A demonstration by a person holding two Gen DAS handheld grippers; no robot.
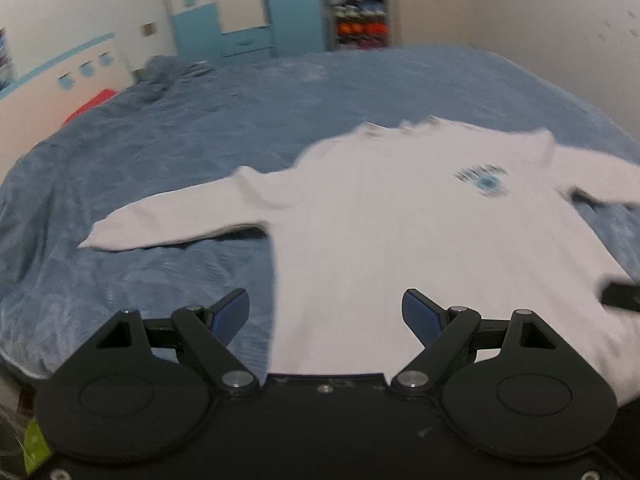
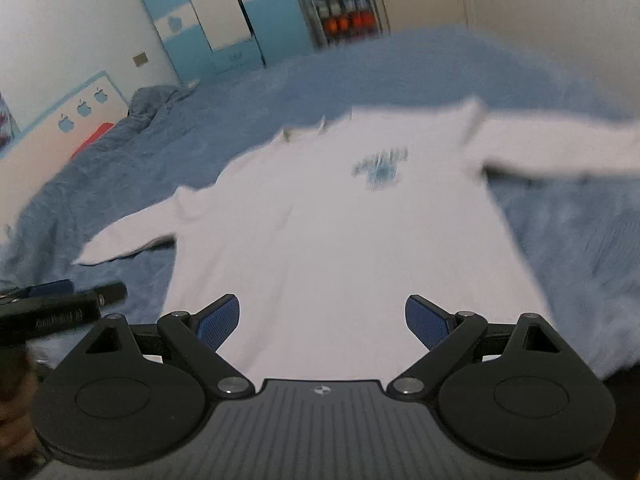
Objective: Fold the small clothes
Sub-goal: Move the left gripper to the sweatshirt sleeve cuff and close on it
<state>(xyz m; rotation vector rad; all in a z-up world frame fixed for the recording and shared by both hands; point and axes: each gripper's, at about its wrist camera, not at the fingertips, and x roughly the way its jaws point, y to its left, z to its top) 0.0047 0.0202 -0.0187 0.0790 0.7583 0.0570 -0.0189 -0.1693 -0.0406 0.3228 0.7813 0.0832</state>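
White long-sleeve top [image 1: 400, 240] lies face up on blue bedspread [image 1: 180, 140], spread flat, centre to right of left wrist frame. Hem nearest cams, collar far. Small blue print on chest [image 2: 380, 166], centre of right wrist frame. Left-frame sleeve [image 1: 168, 220] stretched out sideways; other sleeve [image 2: 560, 148] runs off to right edge. Both views motion-blurred, so cloth detail is soft.

Progress: judge fold not begun. No crease, no sleeve turned in, body at full length. Garment laid out only; sleeves in, then body fold(s), all left to do.

Left gripper [image 1: 326, 316]: fingers spread wide, grasping nothing, w/ hem's lower-left corner area between them in frame. Right gripper [image 2: 322, 320]: fingers likewise released, empty, over hem mid-frame. Cannot tell if either touches cloth.

Beyond: crumpled blue bedding [image 2: 154, 100] upper left, blue/white wardrobe [image 1: 240, 12] at top, shelf of colourful items [image 1: 360, 16] top centre.
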